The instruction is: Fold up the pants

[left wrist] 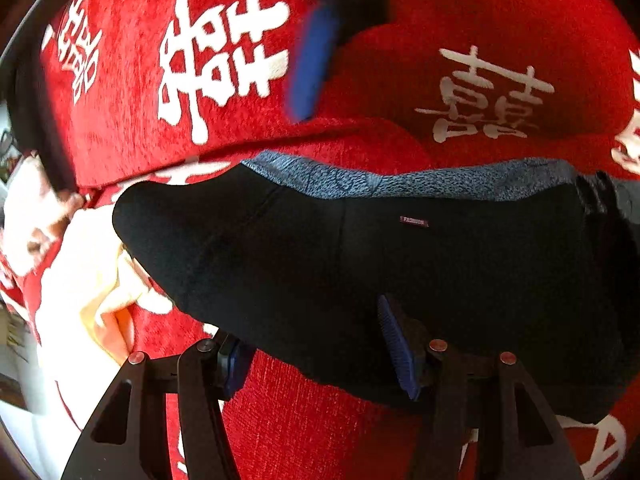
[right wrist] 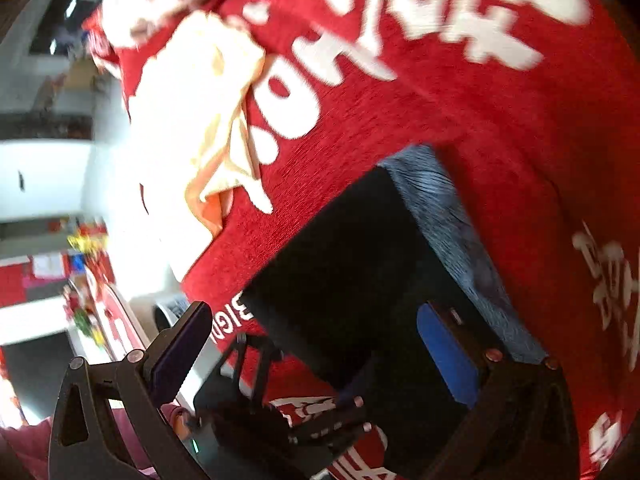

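Black pants (left wrist: 360, 272) lie folded on a red cloth (left wrist: 132, 92) printed with white characters. Their grey-blue fleece lining (left wrist: 440, 184) shows along the far edge, and a small label sits near the middle. My left gripper (left wrist: 316, 356) grips the near edge of the fold: one pad is tucked under the fabric, the other lies on top. In the right wrist view the pants (right wrist: 352, 264) are a dark block with the lining (right wrist: 452, 216) on the right. My right gripper (right wrist: 316, 356) hovers above them, open and holding nothing. Its blurred blue pad (left wrist: 314, 60) appears above the pants.
A pale yellow cloth (left wrist: 100, 280) (right wrist: 200, 120) lies crumpled on the red cloth left of the pants. The cloth's edge drops off at the left, where white furniture and small coloured things (right wrist: 84, 248) stand. A maroon sleeve (right wrist: 24, 444) shows at the bottom left.
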Demonstrator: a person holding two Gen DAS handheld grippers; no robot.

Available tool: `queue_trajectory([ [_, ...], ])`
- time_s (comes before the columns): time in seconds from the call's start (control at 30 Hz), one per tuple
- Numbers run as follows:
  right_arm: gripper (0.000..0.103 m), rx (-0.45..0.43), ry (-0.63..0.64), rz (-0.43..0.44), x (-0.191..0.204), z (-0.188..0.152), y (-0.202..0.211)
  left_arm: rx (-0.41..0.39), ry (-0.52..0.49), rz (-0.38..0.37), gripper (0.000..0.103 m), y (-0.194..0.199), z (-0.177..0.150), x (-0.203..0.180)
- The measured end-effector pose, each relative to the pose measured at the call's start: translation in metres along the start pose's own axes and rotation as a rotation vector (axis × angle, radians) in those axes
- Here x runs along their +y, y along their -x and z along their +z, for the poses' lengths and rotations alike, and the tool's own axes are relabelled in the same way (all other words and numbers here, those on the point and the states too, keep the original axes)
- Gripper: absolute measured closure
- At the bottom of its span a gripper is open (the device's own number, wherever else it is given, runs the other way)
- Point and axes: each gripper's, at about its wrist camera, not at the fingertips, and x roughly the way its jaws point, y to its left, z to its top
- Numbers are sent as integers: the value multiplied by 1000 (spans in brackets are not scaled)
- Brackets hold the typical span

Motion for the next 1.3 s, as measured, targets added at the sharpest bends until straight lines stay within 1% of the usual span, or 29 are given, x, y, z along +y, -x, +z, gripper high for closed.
queue_trajectory([
  [0.1,1,38,29,-41,13,19,-14,-3,-35,24,44,1,0,-5],
  [0.17,1,107,15,-61,14,31,-30,-1,-41,32,44,2,1,-7],
  [0.23,1,171,20,-103,13,36,-47,1,-40,32,44,2,2,-7],
  [0.27,4,188,27,-127,11,35,-52,3,-41,33,44,2,2,-7],
  [0.3,28,193,31,-157,8,32,-56,9,-40,25,44,2,2,-6],
  [0.33,66,191,16,-149,1,29,-57,19,-33,13,44,1,2,-6],
  [0.37,77,182,-22,-117,-7,25,-54,20,-27,1,44,2,2,-6],
  [0.43,85,123,-60,-66,-20,14,-38,-4,-40,-14,44,9,3,-9],
  [0.47,85,101,-60,-50,-24,8,-31,-19,-43,-25,44,14,4,-12],
  [0.57,85,25,-71,42,-37,-17,-5,-50,-28,-68,44,29,9,-16],
  [0.63,86,-26,-116,115,-50,-38,12,-56,-22,-89,44,36,14,-19],
  [0.67,87,-60,-151,168,-60,-49,21,-60,-16,-104,44,42,17,-21],
  [0.7,90,-96,-181,221,-68,-58,30,-62,-13,-117,44,45,21,-23],
  [0.8,90,-188,-225,313,-86,-94,52,-86,-2,-160,44,62,32,-31],
  [0.9,90,-260,-235,348,-101,-124,68,-106,-14,-195,44,77,42,-48],
  [1.0,90,-319,-278,390,-121,-158,85,-131,-65,-191,44,92,45,-71],
  [1.03,90,-333,-280,400,-125,-162,89,-141,-79,-194,44,98,46,-76],
  [1.17,90,-430,-281,452,-136,-202,118,-187,-118,-229,44,127,52,-101],
  [1.3,89,-526,-334,508,-161,-258,142,-221,-182,-275,44,158,58,-144],
])
